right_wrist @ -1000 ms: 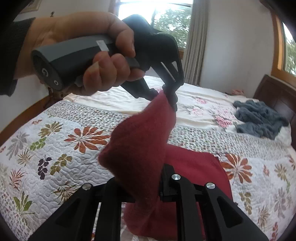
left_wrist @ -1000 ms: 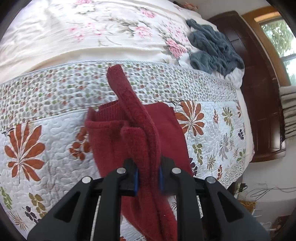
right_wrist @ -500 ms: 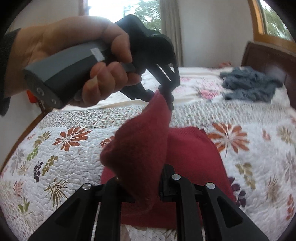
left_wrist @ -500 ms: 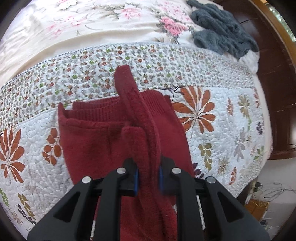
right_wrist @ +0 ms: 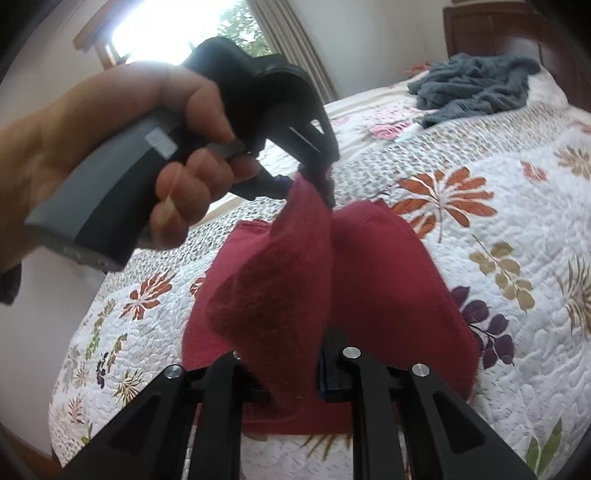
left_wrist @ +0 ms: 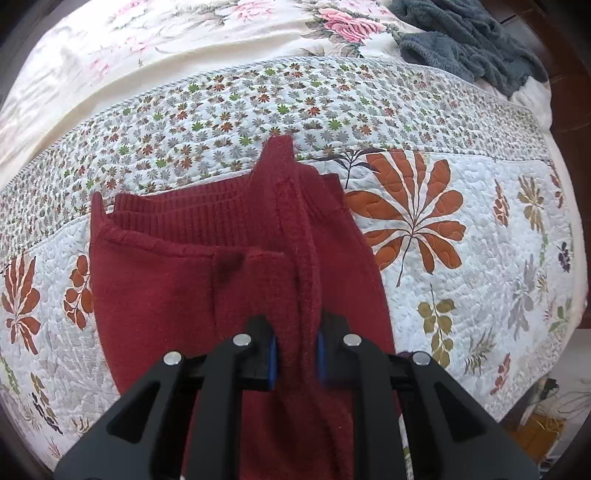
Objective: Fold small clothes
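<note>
My left tool (left_wrist: 295,356) is clamped on a raised fold of the dark red knitted garment (left_wrist: 177,295), and my right tool (right_wrist: 295,369) grips the same lifted strip at its other end. The rest of the garment lies flat on the leaf-patterned quilt (left_wrist: 461,295) of the bed. My left hand (right_wrist: 122,147) shows in the right view. A grey-blue knit (right_wrist: 476,85) lies crumpled well apart, near the headboard (right_wrist: 495,29).

Floral quilt (left_wrist: 461,295), crumpled grey-blue knit (left_wrist: 476,40) near dark headboard (right_wrist: 491,29).
</note>
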### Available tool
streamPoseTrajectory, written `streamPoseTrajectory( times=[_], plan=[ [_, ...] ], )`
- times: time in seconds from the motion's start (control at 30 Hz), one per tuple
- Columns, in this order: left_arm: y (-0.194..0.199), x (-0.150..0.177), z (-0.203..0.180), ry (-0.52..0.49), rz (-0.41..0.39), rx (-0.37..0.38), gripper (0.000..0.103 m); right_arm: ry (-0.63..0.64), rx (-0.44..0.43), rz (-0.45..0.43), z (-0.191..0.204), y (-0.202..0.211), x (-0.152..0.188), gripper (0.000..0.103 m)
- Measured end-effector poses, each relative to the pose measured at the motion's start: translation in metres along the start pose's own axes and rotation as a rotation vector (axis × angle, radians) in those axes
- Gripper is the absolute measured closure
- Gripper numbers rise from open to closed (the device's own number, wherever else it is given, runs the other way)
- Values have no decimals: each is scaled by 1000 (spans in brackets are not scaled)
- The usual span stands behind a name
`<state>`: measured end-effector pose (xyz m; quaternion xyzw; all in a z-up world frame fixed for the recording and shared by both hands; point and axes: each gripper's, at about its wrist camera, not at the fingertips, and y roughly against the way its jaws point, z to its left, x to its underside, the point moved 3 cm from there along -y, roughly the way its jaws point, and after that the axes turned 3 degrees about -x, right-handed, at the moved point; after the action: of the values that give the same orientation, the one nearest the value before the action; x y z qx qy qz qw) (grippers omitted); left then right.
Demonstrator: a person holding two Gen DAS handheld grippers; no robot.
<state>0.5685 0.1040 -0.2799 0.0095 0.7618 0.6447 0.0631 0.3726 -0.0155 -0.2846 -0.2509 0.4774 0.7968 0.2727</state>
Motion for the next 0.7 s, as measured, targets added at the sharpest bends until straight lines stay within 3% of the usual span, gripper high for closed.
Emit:
streamPoseTrajectory(
  times=[0.33,0.4,0.5,0.7],
  plan=[
    [-25,4,-31,35,-67,-83,88,-175,-109,42,-51,-3,9,88],
    [-30,5,-34,41,-89,-83,83,-219,-143,59,-62,-5,11,88],
    [-33,4,-35,65,-148,11,67,-273,-184,85,-77,-11,16,88],
    [-23,3,-7,125,-237,174,51,-406,-283,173,-110,-27,28,80]
  ],
)
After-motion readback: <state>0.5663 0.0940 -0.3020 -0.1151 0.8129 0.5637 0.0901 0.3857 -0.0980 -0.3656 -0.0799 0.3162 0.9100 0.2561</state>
